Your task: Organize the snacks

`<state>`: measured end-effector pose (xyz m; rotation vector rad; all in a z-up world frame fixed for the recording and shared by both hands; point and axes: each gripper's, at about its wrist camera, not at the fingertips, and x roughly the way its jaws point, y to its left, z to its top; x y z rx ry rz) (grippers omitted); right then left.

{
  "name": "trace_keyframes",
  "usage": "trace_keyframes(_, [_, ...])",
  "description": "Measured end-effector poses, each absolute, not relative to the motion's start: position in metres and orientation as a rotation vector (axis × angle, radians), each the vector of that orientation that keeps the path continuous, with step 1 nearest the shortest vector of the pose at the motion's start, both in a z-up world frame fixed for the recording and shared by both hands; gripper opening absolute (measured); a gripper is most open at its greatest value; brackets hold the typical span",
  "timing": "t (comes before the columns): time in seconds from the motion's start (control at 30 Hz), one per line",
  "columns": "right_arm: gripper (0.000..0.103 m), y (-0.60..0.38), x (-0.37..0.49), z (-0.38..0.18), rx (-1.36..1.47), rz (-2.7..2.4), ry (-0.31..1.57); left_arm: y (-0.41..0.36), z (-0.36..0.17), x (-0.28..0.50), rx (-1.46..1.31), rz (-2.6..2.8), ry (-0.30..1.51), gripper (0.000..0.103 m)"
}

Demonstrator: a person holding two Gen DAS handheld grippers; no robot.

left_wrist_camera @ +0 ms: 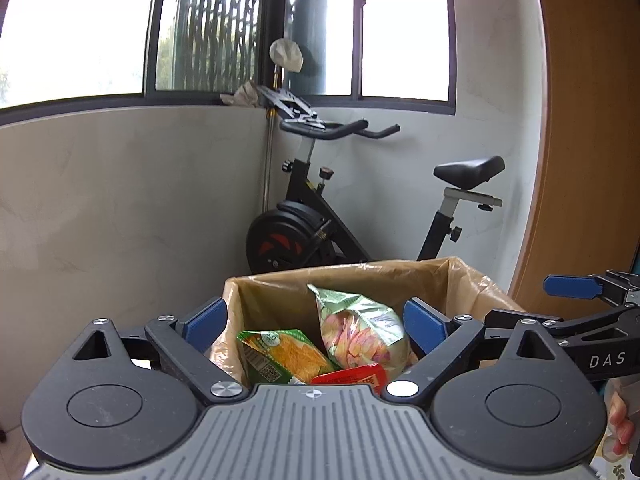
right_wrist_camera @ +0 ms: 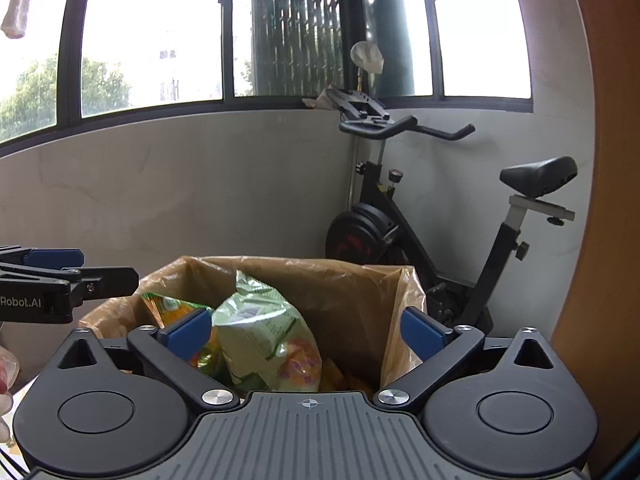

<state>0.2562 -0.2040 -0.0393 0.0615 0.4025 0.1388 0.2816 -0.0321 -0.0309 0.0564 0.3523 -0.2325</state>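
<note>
Snack bags sit inside the plastic-lined box (left_wrist_camera: 460, 276) just ahead of both tools: a pale green bag (left_wrist_camera: 360, 328) upright in the middle, a green-and-orange bag (left_wrist_camera: 284, 354) left of it, a red packet (left_wrist_camera: 352, 378) nearest. The left gripper (left_wrist_camera: 316, 324) and right gripper (right_wrist_camera: 308, 332) both stand wide apart, holding nothing. I'd lift each clear of the liner before fetching more, so no flimsy plastic snags.
</note>
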Motion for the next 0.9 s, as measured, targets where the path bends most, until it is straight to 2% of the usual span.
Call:
trace_keyframes(0.43, [0.103,-0.187,0.182,0.019,0.087,0.102,0.350,-0.017,0.013,0.215,0.029,-0.228,0.274,0.098])
trace_keyframes(0.9, [0.103,-0.194,0.157,0.024,0.116,0.093,0.375,-0.009,0.017,0.187,-0.002,-0.163,0.277,0.098])
